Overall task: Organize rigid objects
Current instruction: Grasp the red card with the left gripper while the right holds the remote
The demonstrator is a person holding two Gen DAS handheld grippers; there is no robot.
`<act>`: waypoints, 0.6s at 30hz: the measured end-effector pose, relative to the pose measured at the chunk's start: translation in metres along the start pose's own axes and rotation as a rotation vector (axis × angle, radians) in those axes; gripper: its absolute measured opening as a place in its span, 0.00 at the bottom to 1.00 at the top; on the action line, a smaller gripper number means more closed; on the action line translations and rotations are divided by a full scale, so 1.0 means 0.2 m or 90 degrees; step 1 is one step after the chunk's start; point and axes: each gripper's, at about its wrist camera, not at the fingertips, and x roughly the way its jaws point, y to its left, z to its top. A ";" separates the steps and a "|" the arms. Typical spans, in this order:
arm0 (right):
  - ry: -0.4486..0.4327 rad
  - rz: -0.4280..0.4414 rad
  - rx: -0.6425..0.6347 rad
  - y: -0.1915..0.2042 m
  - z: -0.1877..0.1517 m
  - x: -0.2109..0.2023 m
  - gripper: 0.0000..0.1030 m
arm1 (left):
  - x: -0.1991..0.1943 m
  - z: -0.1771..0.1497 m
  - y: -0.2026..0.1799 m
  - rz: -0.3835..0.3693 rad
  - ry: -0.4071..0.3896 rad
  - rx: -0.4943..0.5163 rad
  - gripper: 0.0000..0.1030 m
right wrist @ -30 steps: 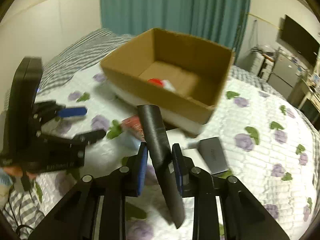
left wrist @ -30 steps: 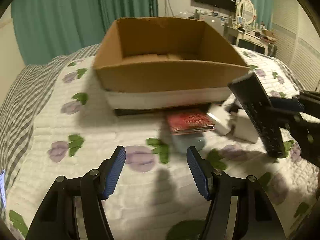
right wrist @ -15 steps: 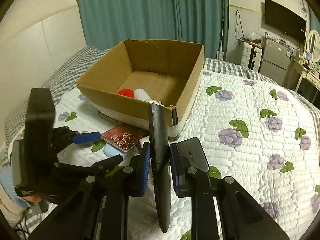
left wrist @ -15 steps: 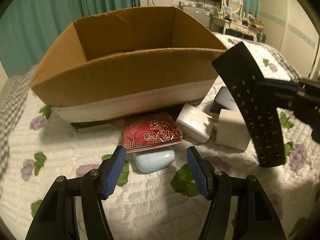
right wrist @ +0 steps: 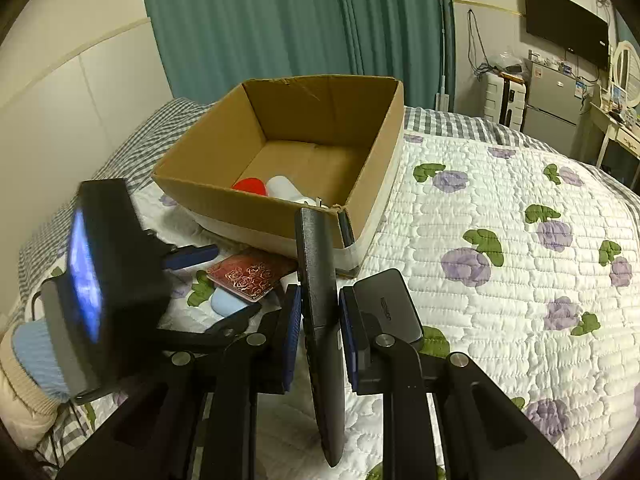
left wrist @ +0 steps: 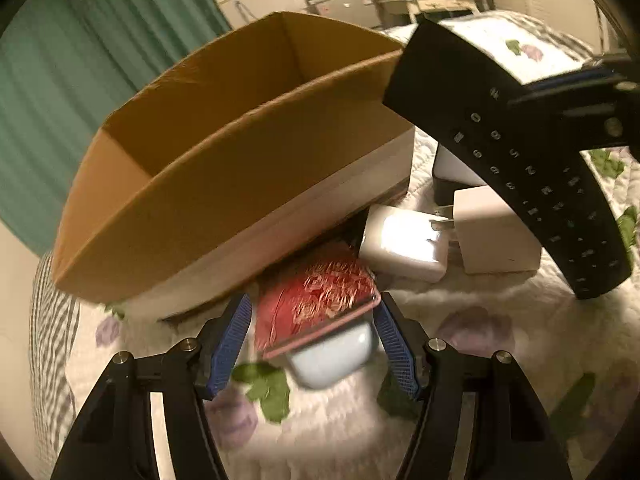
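A brown cardboard box (left wrist: 224, 184) (right wrist: 280, 132) stands on the quilted bed. My left gripper (left wrist: 312, 344) is open, its blue pads on either side of a red rose-patterned case (left wrist: 320, 304) (right wrist: 250, 276) that lies on a pale blue case (left wrist: 332, 360) (right wrist: 224, 302) in front of the box. My right gripper (right wrist: 320, 324) is shut on a black remote control (right wrist: 320, 312) (left wrist: 520, 168), held on edge above the bed near the box's corner. A red object (right wrist: 250, 187) and a white one (right wrist: 282, 186) lie inside the box.
Two white chargers (left wrist: 404, 240) (left wrist: 496, 232) and a dark grey block (right wrist: 388, 300) (left wrist: 448, 184) lie on the quilt (right wrist: 520, 264) right of the cases. Green curtains (right wrist: 300, 20), a TV (right wrist: 568, 36) and furniture stand behind the bed.
My left gripper has moved forward and down until its open pads flank the red case. My right gripper has kept the remote and shifted a little closer to the box.
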 end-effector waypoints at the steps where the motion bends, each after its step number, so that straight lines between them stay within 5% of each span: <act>1: 0.000 0.000 0.000 0.00 0.00 0.00 0.18 | 0.02 0.01 0.00 -0.010 0.005 0.002 0.60; 4: -0.001 -0.003 0.000 0.00 0.00 -0.01 0.18 | -0.01 0.01 0.01 -0.023 -0.010 0.004 0.36; 8: -0.015 -0.005 0.009 0.01 0.01 -0.05 0.18 | -0.11 0.00 0.02 -0.023 -0.045 0.000 0.24; 12: -0.043 -0.004 0.018 0.04 0.04 -0.13 0.17 | -0.27 -0.02 0.13 -0.038 -0.077 -0.074 0.09; 18: -0.081 -0.018 -0.001 0.12 0.13 -0.25 0.17 | -0.47 -0.01 0.33 -0.066 -0.127 -0.162 0.09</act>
